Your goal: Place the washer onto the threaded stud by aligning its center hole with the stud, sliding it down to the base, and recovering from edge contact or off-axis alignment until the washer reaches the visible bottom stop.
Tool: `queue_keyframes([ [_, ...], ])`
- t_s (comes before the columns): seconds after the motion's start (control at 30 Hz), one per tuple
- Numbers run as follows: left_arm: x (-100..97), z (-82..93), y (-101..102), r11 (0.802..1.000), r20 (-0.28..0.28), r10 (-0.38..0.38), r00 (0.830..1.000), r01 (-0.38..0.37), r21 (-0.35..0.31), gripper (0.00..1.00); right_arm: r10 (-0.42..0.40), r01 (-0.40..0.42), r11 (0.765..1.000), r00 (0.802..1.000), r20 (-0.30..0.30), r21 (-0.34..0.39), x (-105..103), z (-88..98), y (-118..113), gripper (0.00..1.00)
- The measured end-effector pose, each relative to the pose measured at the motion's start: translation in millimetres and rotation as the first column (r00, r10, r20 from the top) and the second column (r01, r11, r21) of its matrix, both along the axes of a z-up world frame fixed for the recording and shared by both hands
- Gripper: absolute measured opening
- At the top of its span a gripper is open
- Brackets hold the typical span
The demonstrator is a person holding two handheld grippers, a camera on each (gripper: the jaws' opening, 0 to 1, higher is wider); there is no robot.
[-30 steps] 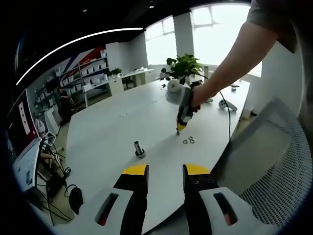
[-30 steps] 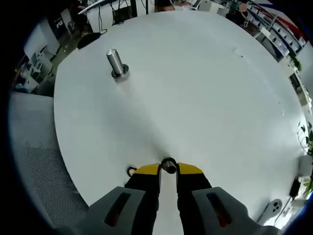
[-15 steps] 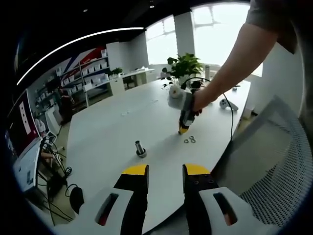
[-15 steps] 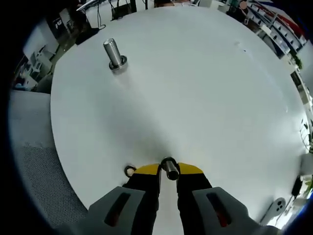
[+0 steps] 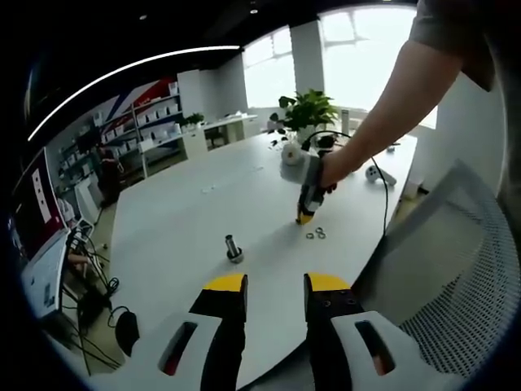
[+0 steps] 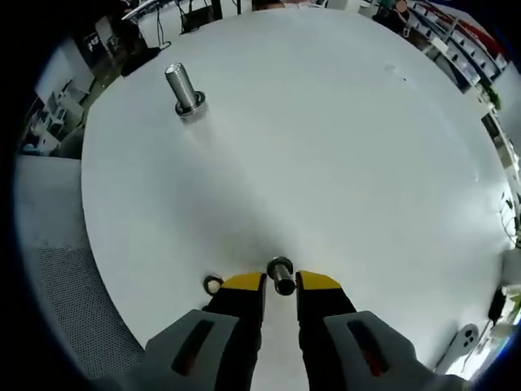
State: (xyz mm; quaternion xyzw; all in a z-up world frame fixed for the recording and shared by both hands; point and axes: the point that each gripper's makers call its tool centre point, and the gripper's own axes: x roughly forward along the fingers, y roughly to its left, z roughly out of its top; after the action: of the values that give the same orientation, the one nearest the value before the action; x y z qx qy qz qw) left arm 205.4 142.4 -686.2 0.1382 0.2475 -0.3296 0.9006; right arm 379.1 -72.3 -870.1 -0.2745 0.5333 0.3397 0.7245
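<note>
In the left gripper view, the left gripper [image 5: 276, 287] rose from the bottom centre of the frame, its yellow-tipped black jaws parted with a gap between them. From the upper right, the person's bare forearm [image 5: 383, 106] reached down toward the middle, its hand [image 5: 326, 173] gripping the right gripper [image 5: 304, 217], which pointed downward. In the right gripper view, the right gripper [image 6: 281, 283] stood at the bottom centre, jaws closed narrowly on a small metal piece [image 6: 281, 274].
</note>
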Motion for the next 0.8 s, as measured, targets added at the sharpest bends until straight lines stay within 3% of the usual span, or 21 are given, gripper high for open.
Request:
queue_keyframes([
  [0.3, -0.2, 0.0, 0, 1.000, 0.000, -0.003, 1.000, 0.003, 0.000, 0.26, -0.014, 0.014, 1.000, 1.000, 0.004, -0.004, -4, 6.5, -10, 0.21],
  [0.43, -0.3, 0.0, 0, 1.000, 0.004, -0.002, 1.000, 0.002, 0.004, 0.26, -0.057, 0.057, 0.998, 0.998, -0.014, 0.017, -13, 7.0, -13, 0.21],
  [0.8, 0.2, 1.7, 1, 1.000, 0.014, 0.003, 1.000, -0.003, 0.000, 0.26, -0.010, 0.011, 0.999, 1.000, -0.013, 0.038, -28, 8.2, 1, 0.22],
])
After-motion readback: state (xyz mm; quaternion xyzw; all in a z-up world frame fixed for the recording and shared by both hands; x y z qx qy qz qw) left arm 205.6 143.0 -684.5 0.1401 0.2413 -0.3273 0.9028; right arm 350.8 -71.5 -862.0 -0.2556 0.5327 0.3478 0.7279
